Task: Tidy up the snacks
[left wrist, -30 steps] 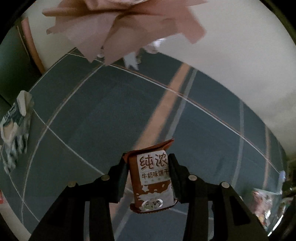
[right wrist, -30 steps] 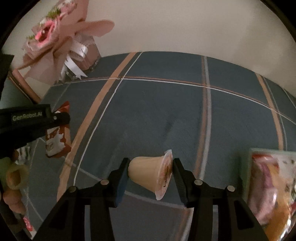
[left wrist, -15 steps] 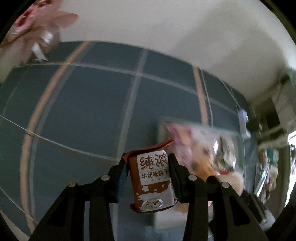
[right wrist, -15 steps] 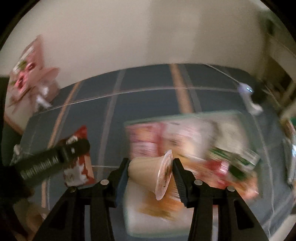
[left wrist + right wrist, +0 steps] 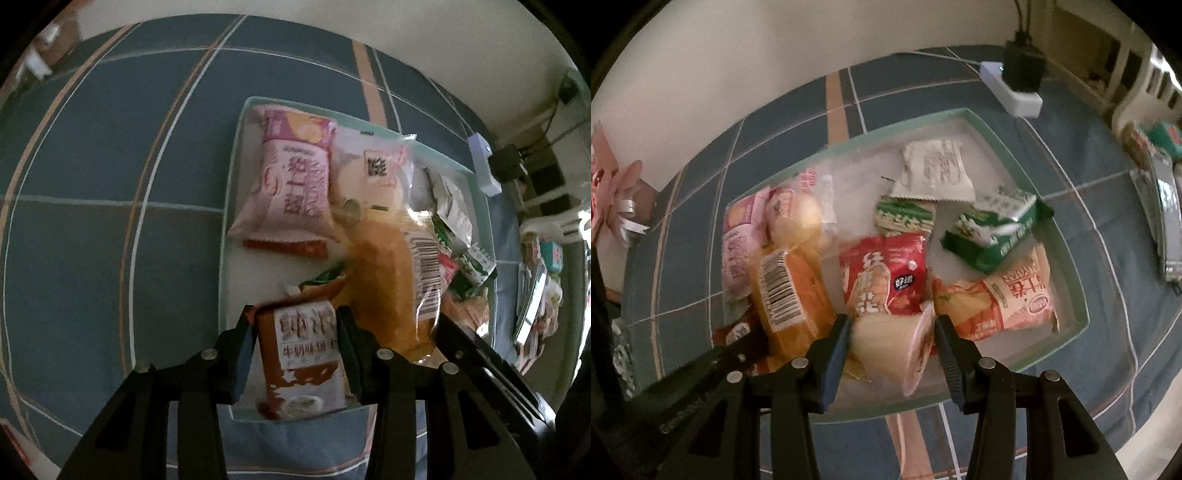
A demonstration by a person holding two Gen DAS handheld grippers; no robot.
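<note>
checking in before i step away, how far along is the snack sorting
Mostly done: the tray already holds many packets. In hand: the left gripper, its fingers opening, has the brown biscuit packet over the tray; the right gripper holds a jelly cup. Left: dropping both in.

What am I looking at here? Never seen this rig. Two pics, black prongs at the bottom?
No robot: a person holds a two-finger claw in each hand, with a fisheye camera on each looking along its fingers.

The left claw has a brown biscuit packet between its fingers; its jaws are opening. The right claw grips a pale jelly cup lying on its side.

Both are over a pale green tray on a blue checked cloth. In the tray: a pink packet, a bagged orange bread, a red packet, green packets and a white sachet. A white power strip lies behind the tray.
</note>
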